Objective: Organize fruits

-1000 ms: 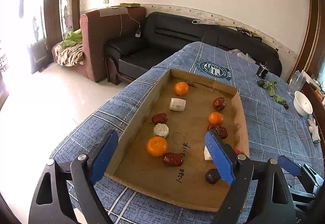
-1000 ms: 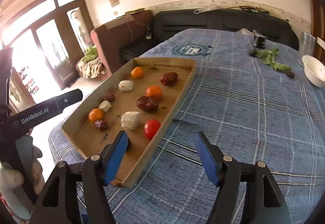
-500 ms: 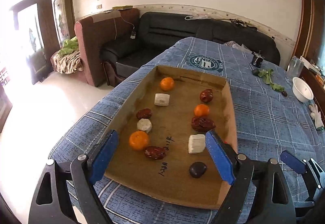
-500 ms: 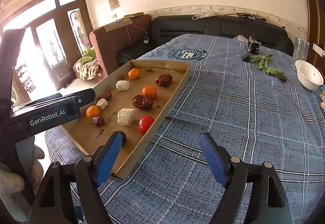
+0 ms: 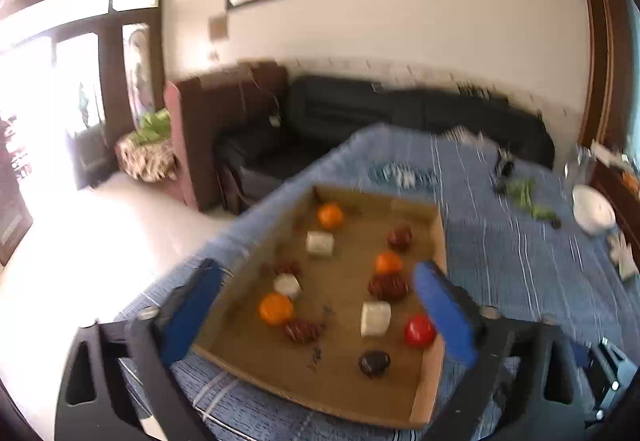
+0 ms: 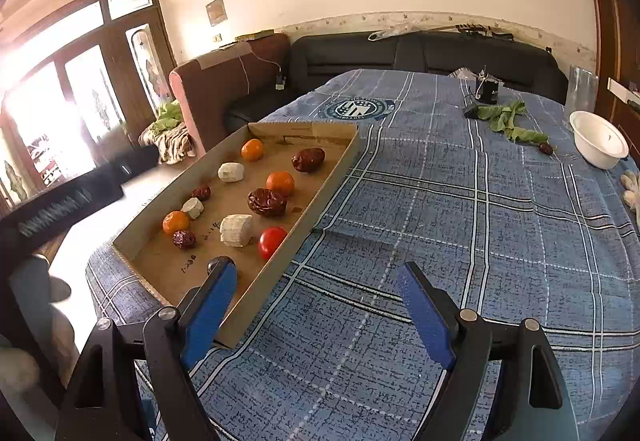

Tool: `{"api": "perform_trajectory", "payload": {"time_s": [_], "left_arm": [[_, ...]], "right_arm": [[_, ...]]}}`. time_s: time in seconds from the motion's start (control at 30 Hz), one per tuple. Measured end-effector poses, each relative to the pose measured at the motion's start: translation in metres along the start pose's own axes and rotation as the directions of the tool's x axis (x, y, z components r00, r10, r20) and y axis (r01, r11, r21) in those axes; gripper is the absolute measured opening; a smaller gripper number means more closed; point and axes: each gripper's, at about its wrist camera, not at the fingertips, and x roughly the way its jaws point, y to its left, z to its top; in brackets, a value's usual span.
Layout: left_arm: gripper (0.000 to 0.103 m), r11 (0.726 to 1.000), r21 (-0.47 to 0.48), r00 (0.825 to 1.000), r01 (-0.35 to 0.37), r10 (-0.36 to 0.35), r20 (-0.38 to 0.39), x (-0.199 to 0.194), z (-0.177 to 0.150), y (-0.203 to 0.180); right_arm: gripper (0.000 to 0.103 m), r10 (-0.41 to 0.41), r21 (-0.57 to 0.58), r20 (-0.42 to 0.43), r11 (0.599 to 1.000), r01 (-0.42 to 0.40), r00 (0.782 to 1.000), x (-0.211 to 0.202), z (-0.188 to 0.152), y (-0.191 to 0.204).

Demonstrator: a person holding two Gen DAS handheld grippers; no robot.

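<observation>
Both sets of jaws spread wide, nothing held. Left gripper (image 5: 316, 305) hangs over the near end of the cardboard tray (image 6: 328, 177); fruits lie between and ahead of its jaws. Right gripper (image 6: 316, 309) sits over the blue cloth on the tabletop (image 6: 460, 225), tray just off its left jaw. Red tomato (image 6: 272, 236) looks smooth, soft, likely slippery: pinch lightly across the middle. Dates (image 6: 267, 202) wrinkled, light, squashy. Oranges (image 6: 280, 183) firmer. White chunks (image 6: 236, 230) unidentifiable. Left view motion-blurred; dark fruit (image 5: 374, 362) mostly hidden behind the left jaw in the right view.
</observation>
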Motion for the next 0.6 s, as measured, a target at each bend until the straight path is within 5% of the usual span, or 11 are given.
{"api": "perform_trajectory", "payload": {"time_s": [0.17, 0.37, 0.6], "left_arm": [[0.103, 0.996, -0.046, 0.996, -0.077, 0.079, 0.044, -0.014, 0.003, 0.008], [0.103, 0.99, 0.037, 0.988, -0.137, 0.133, 0.082, -0.023, -0.006, -0.004], [0.103, 0.998, 0.031, 0.998, -0.059, 0.059, 0.025, -0.018, -0.008, -0.004]], "right_arm": [[0.09, -0.002, -0.005, 0.011, 1.0, 0.003, 1.0, -0.004, 0.0, 0.003], [0.093, -0.014, -0.011, 0.022, 1.0, 0.015, 1.0, -0.007, 0.0, 0.006], [0.094, -0.029, -0.016, 0.019, 0.999, 0.029, 0.999, -0.008, -0.002, 0.007]]}}
